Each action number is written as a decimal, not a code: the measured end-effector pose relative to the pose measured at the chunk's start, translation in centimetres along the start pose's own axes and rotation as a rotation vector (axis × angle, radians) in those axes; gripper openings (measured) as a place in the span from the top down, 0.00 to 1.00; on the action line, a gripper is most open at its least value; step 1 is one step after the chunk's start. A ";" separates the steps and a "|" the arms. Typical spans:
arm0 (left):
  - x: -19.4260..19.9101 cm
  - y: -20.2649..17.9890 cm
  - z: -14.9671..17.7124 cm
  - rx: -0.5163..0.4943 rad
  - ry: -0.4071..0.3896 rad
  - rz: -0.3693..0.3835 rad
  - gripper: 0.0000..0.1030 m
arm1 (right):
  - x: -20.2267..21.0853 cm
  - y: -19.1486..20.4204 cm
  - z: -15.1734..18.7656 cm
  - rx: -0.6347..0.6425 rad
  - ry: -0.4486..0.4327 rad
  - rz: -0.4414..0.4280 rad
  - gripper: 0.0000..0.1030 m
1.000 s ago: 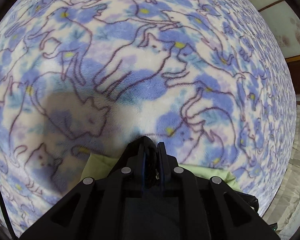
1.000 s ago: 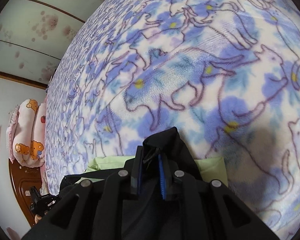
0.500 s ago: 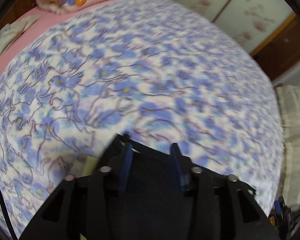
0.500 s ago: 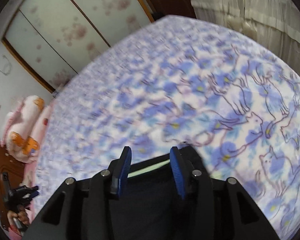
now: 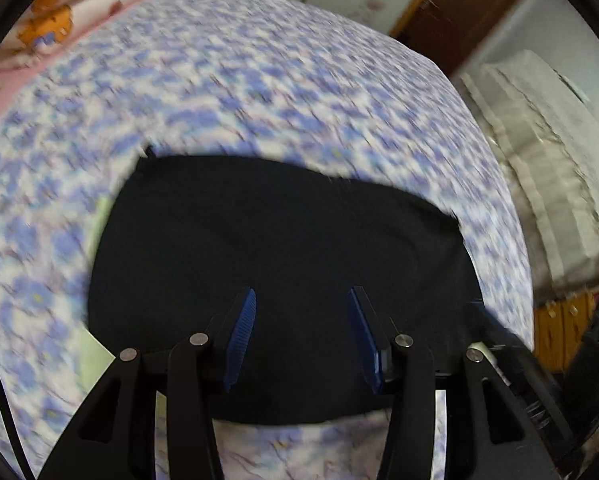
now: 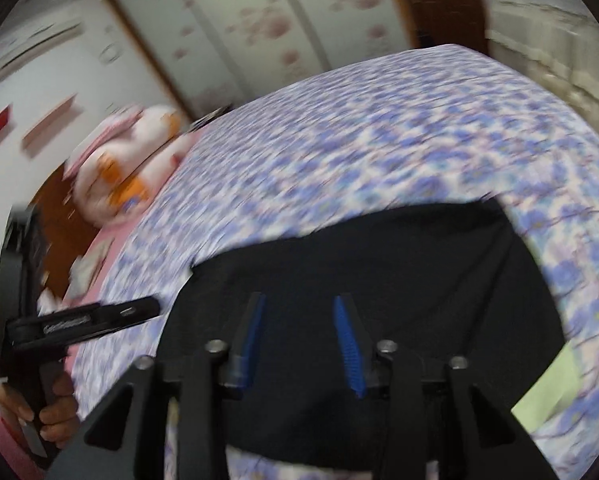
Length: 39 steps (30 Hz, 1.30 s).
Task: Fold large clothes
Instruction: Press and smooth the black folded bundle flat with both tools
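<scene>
Your left gripper (image 5: 301, 300) has its blue pads spread wide with nothing between them; your right gripper (image 6: 299, 308) is parted the same way and empty. The black garment (image 5: 275, 240) lies flat on the blue-and-white patterned blanket (image 5: 259, 80), directly under both sets of fingers, though contact cannot be judged from these views. A pale green cloth (image 5: 99, 216) peeks out along the garment's edge — a sliver on the left in the left wrist view, a corner (image 6: 547, 396) at lower right in the right wrist view. Nothing stands between either gripper and the garment. The blanket covers a bed; a pink sheet (image 5: 3, 92) shows at its far side, with a rolled white-and-orange quilt (image 5: 59, 20) beside it. Background: floral sliding panels (image 6: 267, 28), a brown wooden door (image 5: 459, 4), a beige curtain (image 5: 547, 152). Only the right wrist view shows your left hand (image 6: 39, 408) gripping the other tool's black handle at the frame's left edge, plus a wall-mounted air conditioner (image 6: 39, 40). Only the left wrist view shows the orange wooden cabinet (image 5: 559, 328) at lower right. Both views are motion-blurred — blanket pattern unreadable.
</scene>
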<state>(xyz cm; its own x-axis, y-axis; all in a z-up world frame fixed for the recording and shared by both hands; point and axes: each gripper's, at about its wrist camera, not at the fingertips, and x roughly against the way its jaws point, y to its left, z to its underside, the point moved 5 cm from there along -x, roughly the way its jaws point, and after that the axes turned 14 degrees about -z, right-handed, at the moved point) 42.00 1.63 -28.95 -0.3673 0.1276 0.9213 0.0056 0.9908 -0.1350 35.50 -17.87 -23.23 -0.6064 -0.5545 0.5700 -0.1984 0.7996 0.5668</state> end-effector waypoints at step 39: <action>-3.9 14.8 11.5 0.353 0.092 -0.397 0.92 | 5.5 -11.7 5.1 -0.053 0.066 0.469 1.00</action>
<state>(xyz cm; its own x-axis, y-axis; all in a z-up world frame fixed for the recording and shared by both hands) 32.83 15.24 -38.69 -0.1947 -0.2344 0.9524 -0.4358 0.8906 0.1301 30.50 -29.08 -29.73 -0.5707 -0.1516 0.8071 0.1256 0.9551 0.2683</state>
